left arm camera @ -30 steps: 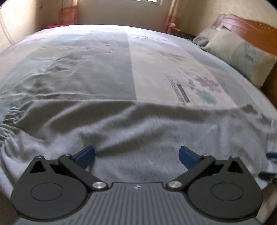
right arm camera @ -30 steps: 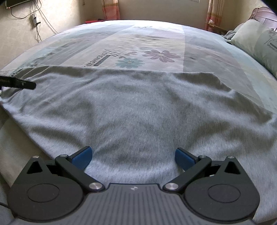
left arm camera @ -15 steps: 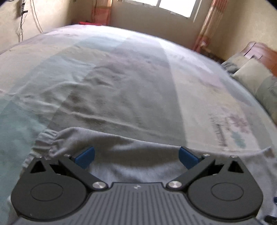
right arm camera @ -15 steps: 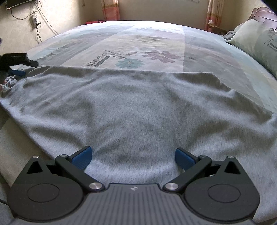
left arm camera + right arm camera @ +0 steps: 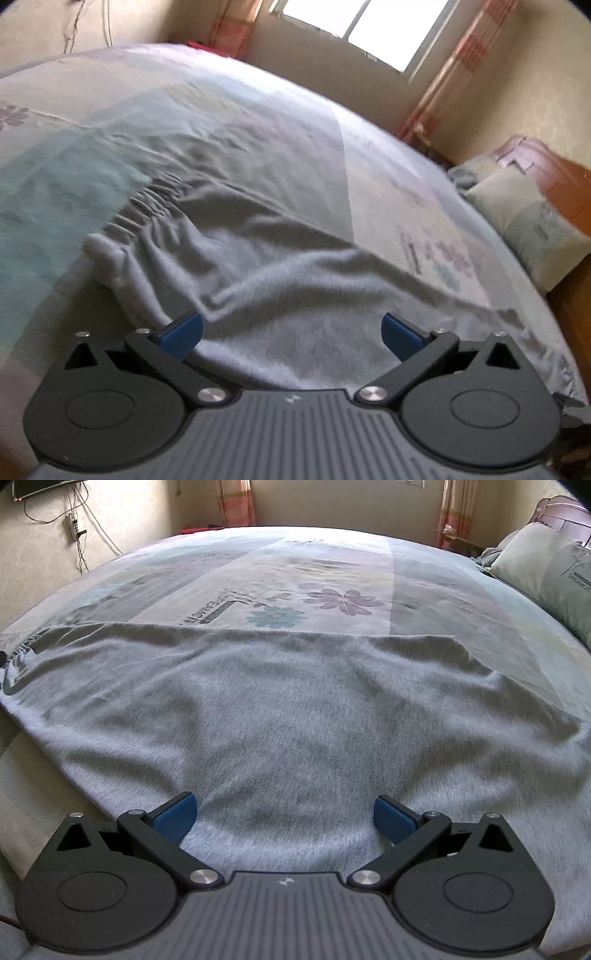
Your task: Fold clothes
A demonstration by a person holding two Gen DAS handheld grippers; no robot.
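Note:
A grey garment [image 5: 295,720] lies spread flat on the bed, and it also shows in the left wrist view [image 5: 280,295]. Its gathered elastic waistband [image 5: 147,206] is at the left end, slightly bunched. My left gripper [image 5: 291,332] is open and hovers just above the cloth near the waistband end. My right gripper [image 5: 284,816] is open and sits low over the near edge of the cloth. Neither holds anything.
The bed sheet [image 5: 295,579] has pastel panels and flower prints. Pillows [image 5: 546,565] and a wooden headboard [image 5: 565,192] are at the right. A window [image 5: 354,22] with curtains is on the far wall. Wall cables [image 5: 74,528] hang at the left.
My left gripper has swung left and tilted, bringing the waistband end into view. The right gripper has stayed still. Both stay open.

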